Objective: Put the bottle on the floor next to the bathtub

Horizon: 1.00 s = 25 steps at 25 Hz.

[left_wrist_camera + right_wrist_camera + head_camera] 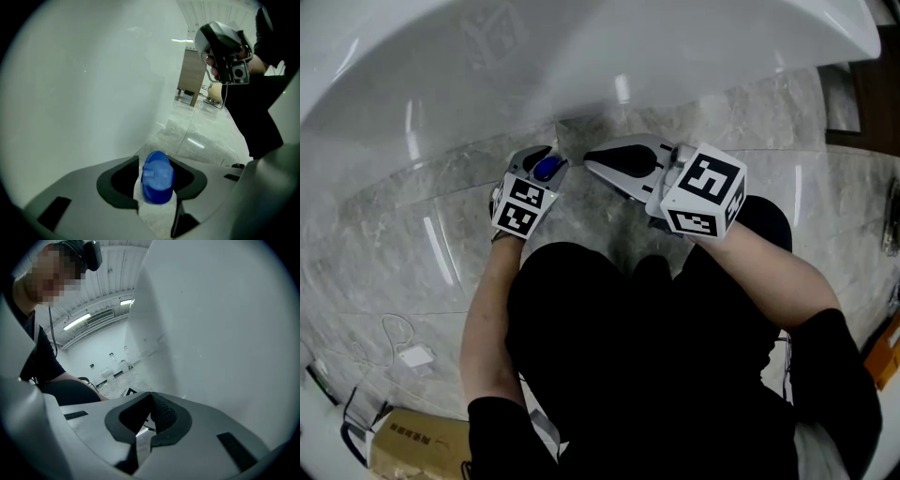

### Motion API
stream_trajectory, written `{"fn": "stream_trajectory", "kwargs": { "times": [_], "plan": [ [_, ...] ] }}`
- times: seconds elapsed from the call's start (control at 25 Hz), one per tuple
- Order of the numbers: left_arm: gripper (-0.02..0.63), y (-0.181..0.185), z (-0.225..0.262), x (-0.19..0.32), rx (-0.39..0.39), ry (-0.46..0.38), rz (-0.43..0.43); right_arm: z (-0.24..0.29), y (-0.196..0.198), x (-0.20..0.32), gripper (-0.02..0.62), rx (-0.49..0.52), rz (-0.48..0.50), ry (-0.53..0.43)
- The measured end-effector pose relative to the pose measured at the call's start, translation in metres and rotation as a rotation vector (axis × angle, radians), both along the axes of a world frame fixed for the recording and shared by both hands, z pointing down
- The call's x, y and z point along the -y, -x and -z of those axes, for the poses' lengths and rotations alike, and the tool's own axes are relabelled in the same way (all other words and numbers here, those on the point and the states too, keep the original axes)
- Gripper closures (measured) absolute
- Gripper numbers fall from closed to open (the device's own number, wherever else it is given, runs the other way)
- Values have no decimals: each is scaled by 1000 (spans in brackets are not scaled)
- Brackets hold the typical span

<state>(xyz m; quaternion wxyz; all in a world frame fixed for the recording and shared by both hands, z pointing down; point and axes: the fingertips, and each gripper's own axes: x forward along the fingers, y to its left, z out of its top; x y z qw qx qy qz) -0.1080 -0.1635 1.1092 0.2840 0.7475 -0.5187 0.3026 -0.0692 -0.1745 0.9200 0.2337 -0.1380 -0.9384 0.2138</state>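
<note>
Head view: my left gripper (pixel 546 157) hangs low over the marble floor (pixel 412 244). The bottle's blue cap (pixel 547 170) shows between its tips, with the white bathtub (pixel 581 56) just ahead. My right gripper (pixel 592 161) is just to the right of it, near but apart.

Left gripper view: the jaws stand partway apart around the blue cap (pixel 158 177). A thin light gap shows beside the left pad (pixel 119 180), so I judge the pads are not pressing on it. The bathtub wall fills everything ahead and to the left. The bottle's base is hidden beneath the jaws, so I cannot tell whether it stands on the floor.

Right gripper view: the jaws meet at their tips, nothing between them.

If the base is not flat down, the bottle may topple once I draw off. A pad could also catch the cap and drag it over, or my right gripper, being so close, could knock it
</note>
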Motion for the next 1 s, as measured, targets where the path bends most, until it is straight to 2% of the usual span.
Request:
{"fn": "stream_trajectory", "kwargs": {
  "times": [0.16, 0.4, 0.56, 0.64, 0.72, 0.8, 0.84, 1.0],
  "plan": [
    [354, -1, 10, 1, -35, -30, 24, 2, 2, 4, 568, -2, -5, 11],
    [351, 11, 34, -3, -71, -92, 82, 1, 12, 6, 568, 26, 14, 27],
    [345, 24, 64, -6, -68, -168, 109, 1, 19, 15, 568, 16, -4, 6],
    [348, 26, 74, -10, -77, -168, 104, 0, 19, 17, 568, -5, -30, 3],
    [370, 25, 89, -15, -101, -148, 106, 8, 16, 14, 568, -32, -53, 9],
    [474, 20, 120, -21, -128, -146, 120, 26, 13, 6, 568, -48, -45, 1],
    [504, 17, 142, -23, -138, -157, 129, 39, 11, 1, 568, -49, -30, -2],
    [545, 5, 235, -28, -173, -202, 160, 96, -3, -23, 568, 11, 20, 64]
  ]
}}
